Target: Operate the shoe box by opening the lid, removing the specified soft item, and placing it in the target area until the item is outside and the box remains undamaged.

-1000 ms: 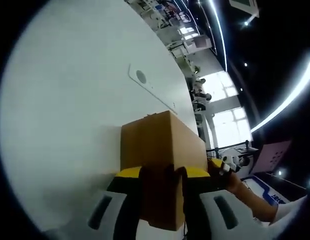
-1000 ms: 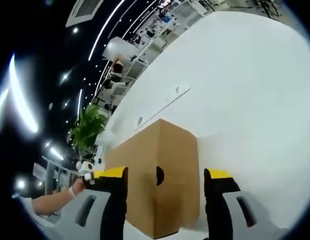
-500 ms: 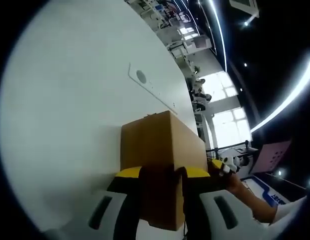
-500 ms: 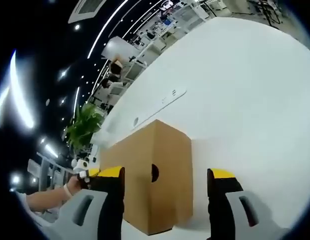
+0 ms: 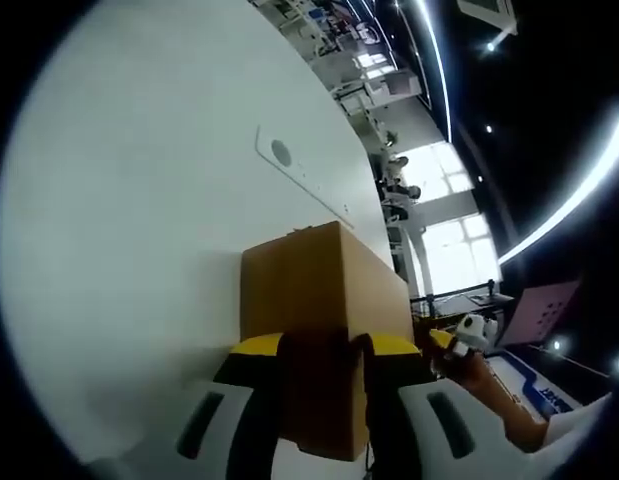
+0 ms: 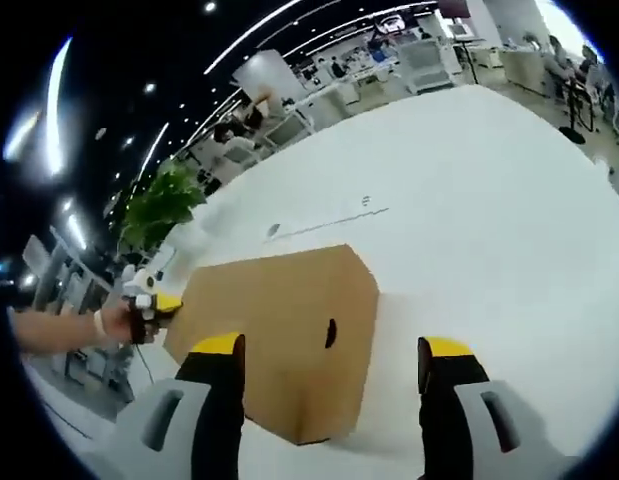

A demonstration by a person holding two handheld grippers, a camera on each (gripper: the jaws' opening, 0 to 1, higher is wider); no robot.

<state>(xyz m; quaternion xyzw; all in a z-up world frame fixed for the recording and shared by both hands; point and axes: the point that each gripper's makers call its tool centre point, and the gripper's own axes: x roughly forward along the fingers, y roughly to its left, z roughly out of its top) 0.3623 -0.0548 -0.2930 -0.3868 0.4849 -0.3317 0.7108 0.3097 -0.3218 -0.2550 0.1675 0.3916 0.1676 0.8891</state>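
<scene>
A shut brown cardboard shoe box [image 5: 319, 280] lies on the white table [image 5: 139, 200]. My left gripper [image 5: 324, 345] has its yellow-tipped jaws pressed against the near end of the box, which fills the gap between them. In the right gripper view the box [image 6: 279, 310] is seen from higher up, with a round hole [image 6: 331, 333] in its end face. My right gripper [image 6: 331, 350] hangs open over that end, jaws wide apart and touching nothing. The left gripper [image 6: 154, 303], held by a hand, sits at the box's far left end. The soft item is hidden.
A flush cable strip with a round socket [image 5: 281, 153] runs across the table beyond the box, seen too as a thin strip [image 6: 319, 225]. A green plant [image 6: 159, 205] and office desks stand past the table's far edge. Bare table [image 6: 469, 200] stretches to the right.
The right gripper's camera has risen and tilted, so the box now shows more from above. The left gripper keeps its hold without moving. The box has not shifted.
</scene>
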